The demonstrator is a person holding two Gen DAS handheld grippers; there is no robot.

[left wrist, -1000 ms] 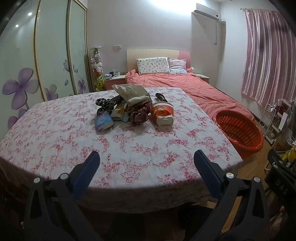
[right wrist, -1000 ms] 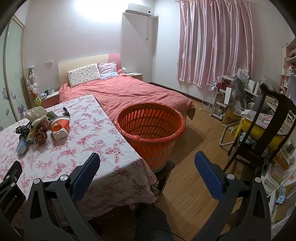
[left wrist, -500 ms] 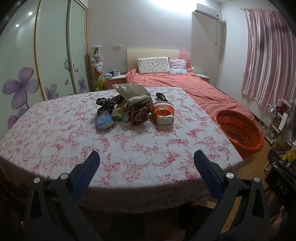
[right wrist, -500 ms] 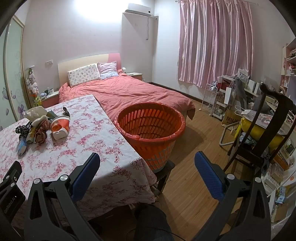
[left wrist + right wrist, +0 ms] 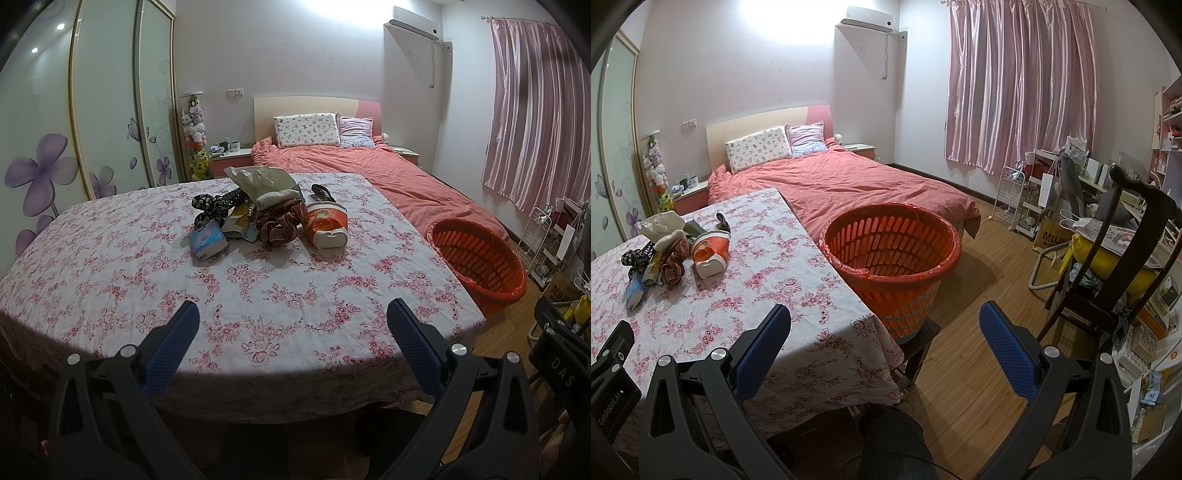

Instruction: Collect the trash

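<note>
Floral-cloth tabletop [image 5: 110,280] is where the trash pile [image 5: 269,218] is heaped — mid-table, well apart from both tools. Left tool [image 5: 293,325] and right tool [image 5: 884,325] are held wide open, empty. Orange basket [image 5: 890,251] is parked beside the edge — loose scraps could get dragged off if the heap is snagged.

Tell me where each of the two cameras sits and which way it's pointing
Left wrist: on the left gripper, jaws open, facing across the floral table at the trash pile.
Right wrist: on the right gripper, jaws open, facing the table's corner and the orange basket; a knee shows below.
Shared: table, trash pile, basket, bed.
</note>
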